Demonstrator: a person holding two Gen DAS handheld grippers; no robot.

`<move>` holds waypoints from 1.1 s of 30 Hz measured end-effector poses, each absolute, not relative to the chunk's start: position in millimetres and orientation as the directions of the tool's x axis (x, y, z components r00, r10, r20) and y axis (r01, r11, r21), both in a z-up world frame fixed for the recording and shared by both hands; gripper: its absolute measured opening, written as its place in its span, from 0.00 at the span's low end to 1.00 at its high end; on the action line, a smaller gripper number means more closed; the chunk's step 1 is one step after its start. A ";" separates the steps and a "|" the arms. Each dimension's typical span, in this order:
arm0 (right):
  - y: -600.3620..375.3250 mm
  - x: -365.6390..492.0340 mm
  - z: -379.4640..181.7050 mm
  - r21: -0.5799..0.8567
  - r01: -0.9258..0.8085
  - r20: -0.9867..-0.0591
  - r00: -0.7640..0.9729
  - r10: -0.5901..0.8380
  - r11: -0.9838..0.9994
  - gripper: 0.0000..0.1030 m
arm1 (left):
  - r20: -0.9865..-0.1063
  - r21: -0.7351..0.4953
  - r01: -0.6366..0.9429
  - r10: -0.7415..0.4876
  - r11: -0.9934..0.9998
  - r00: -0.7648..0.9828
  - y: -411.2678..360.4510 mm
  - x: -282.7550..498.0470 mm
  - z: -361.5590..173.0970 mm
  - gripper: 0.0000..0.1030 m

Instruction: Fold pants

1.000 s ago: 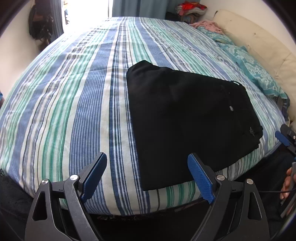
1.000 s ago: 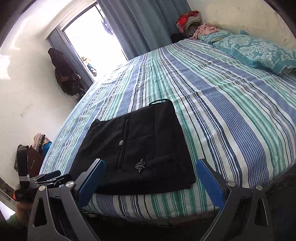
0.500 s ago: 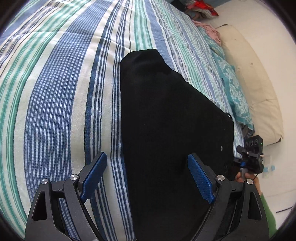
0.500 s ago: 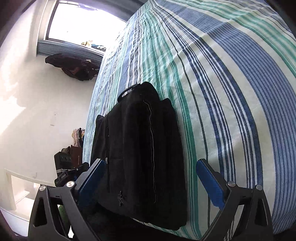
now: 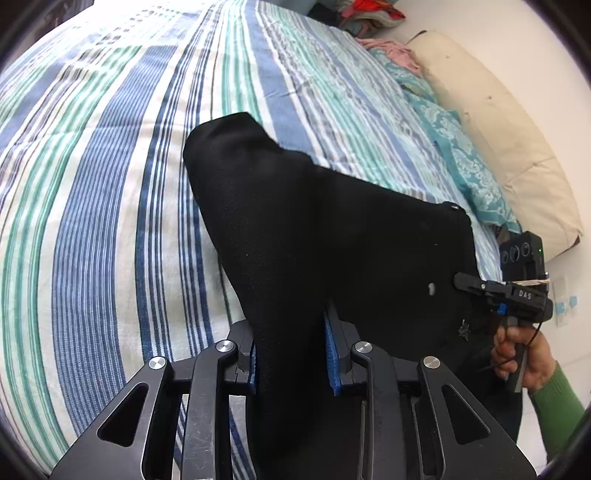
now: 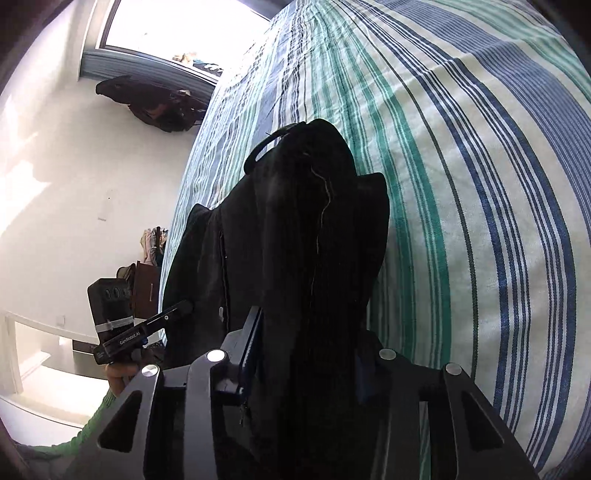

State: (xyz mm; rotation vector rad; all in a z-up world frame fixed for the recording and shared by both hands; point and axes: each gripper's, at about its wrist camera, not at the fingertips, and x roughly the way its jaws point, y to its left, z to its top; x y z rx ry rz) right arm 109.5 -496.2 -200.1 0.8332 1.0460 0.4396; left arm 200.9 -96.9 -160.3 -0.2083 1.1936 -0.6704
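**A:** What do the pants look like from your end?

**B:** I see the black pants (image 5: 332, 236) folded into a thick, dark bundle at the near edge of the bed (image 5: 92, 221). In my left view they spread from a rounded corner on the far side back toward me, with a small pale button and a tiny metal charm near their right edge. In my right view the layers stack up, a pale thread runs down the fabric, and a belt loop sticks out at the far tip (image 6: 314, 229).

**A:** And your grip?

**B:** My left gripper (image 5: 291, 350) has its jaws closed on a fold of the cloth at the near edge; the blue pads press the fabric on both sides. My right gripper (image 6: 306, 365) is clamped the same way, its jaws pinching the bundle between them. Each wrist view catches the other gripper beside the pants, so I have both near corners.

**A:** What sits under them?

**B:** A sheet striped in blue, green and white covers the bed. The far part of the pants rests on it; the near part rises into my jaws.

**A:** Anything around?

**B:** A turquoise patterned pillow (image 5: 465, 162) lies at the right, a cream cushion (image 5: 498, 122) just beyond it, and a pile of clothes (image 5: 369, 14) at the far corner. My right view shows a bright window (image 6: 177, 26) far left, with dark garments (image 6: 155, 103) hanging near it.
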 end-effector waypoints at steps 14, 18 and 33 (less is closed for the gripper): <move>-472.1 279.9 -117.4 0.742 -0.148 -0.472 0.578 0.666 0.654 0.35 | -0.794 -0.307 0.353 -0.442 0.884 0.417 -84.1 372.8 -122.8 0.36; -463.7 328.2 -185.6 0.650 0.060 -0.682 0.484 0.548 0.757 0.50 | -0.915 -0.097 0.277 -0.195 0.956 0.354 -92.0 391.5 -210.4 0.67; -471.5 204.8 -137.2 0.379 0.121 -0.705 0.680 0.201 0.918 1.00 | -0.810 0.046 0.211 -0.087 0.976 0.580 -50.6 269.6 -172.8 0.96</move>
